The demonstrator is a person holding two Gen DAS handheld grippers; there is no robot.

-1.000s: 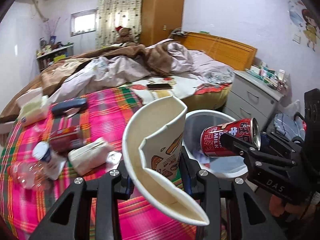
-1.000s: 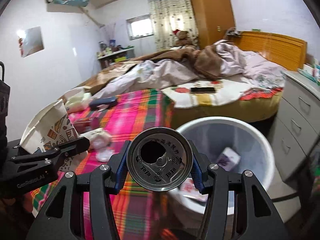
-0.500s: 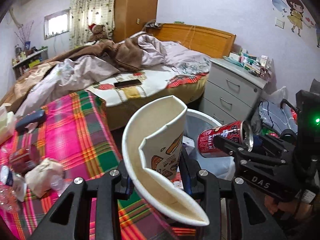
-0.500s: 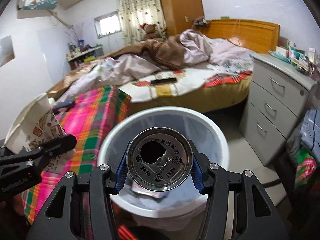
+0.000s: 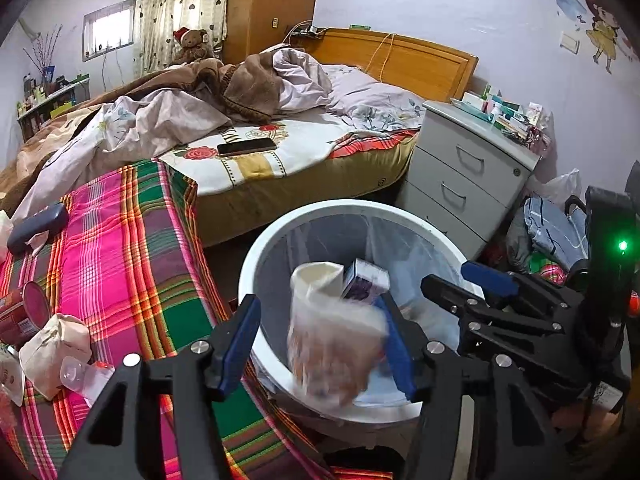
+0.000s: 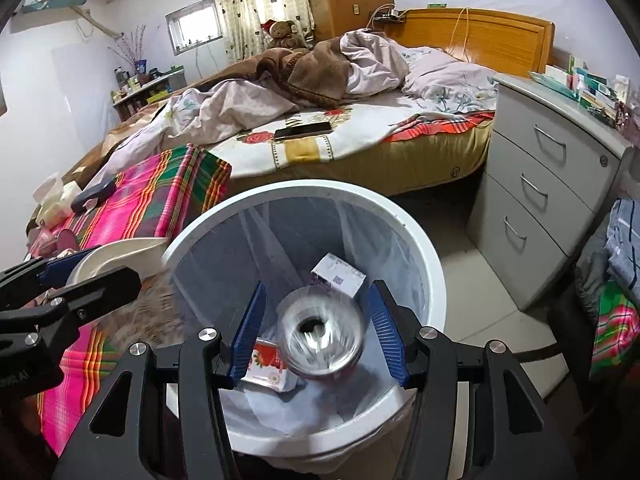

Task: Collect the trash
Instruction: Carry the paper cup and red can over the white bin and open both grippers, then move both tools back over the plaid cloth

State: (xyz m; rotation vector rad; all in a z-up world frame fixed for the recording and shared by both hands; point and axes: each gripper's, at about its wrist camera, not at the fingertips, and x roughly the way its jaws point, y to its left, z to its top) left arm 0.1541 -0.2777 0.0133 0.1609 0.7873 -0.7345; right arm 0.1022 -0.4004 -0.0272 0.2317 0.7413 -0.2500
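Both tools hang over the white bin [image 5: 256, 256], and both have their fingers spread apart with nothing clamped. Just ahead of the left gripper [image 5: 320, 344], between its blue pads [image 5: 240, 336] but clear of them, the paper cup [image 5: 332, 332] is a blurred shape over the near part of the bin's mouth, its open end turned away from the tool. Beyond the cup, deeper in the bin, sits a small purple and white carton [image 5: 366, 280]. The right gripper [image 6: 316, 336] sits to the right of the left one, and its open fingers frame the can [image 6: 322, 336], silver top facing the tool and smeared with blur, so I can't quite tell whether it touches anything. Under and left of the can lies a red and white wrapper [image 6: 266, 364] on the liner. Off to the left gripper's left, on the pink plaid cloth [image 5: 132, 248], a crumpled tissue [image 5: 52, 344] and a red can [image 5: 22, 316] lie well apart from the bin.
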